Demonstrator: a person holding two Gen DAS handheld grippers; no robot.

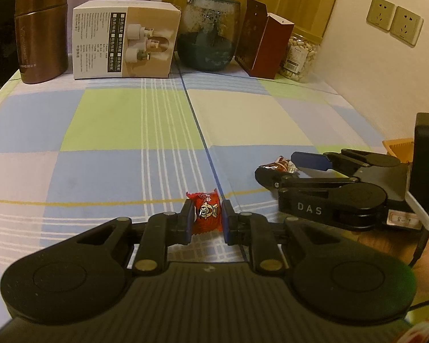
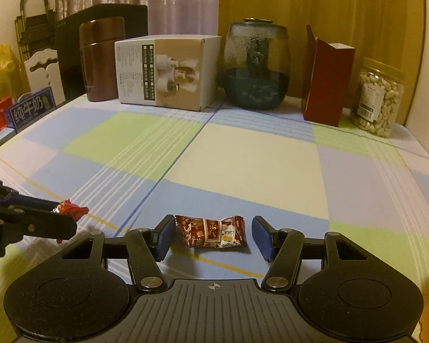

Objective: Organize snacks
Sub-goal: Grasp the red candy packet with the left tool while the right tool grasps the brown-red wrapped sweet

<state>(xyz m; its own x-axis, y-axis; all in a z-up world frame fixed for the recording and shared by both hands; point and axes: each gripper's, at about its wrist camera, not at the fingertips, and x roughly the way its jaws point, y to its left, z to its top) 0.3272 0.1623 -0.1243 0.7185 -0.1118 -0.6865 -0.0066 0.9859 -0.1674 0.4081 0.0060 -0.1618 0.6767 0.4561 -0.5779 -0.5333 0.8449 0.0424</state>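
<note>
My left gripper (image 1: 207,220) is shut on a small red candy packet (image 1: 206,211), holding it low over the checked tablecloth; the packet also shows in the right wrist view (image 2: 70,209) at the far left. My right gripper (image 2: 213,235) is open, its blue-padded fingers on either side of a brown-red wrapped snack (image 2: 214,231) that lies on the cloth, apart from both pads. In the left wrist view that snack (image 1: 280,165) sits between the right gripper's fingers (image 1: 309,160).
Along the table's back edge stand a brown flask (image 2: 100,57), a white product box (image 2: 166,71), a dark glass jar (image 2: 256,68), a red carton (image 2: 326,80) and a jar of nuts (image 2: 379,97). A blue milk box (image 2: 31,110) is off the left edge.
</note>
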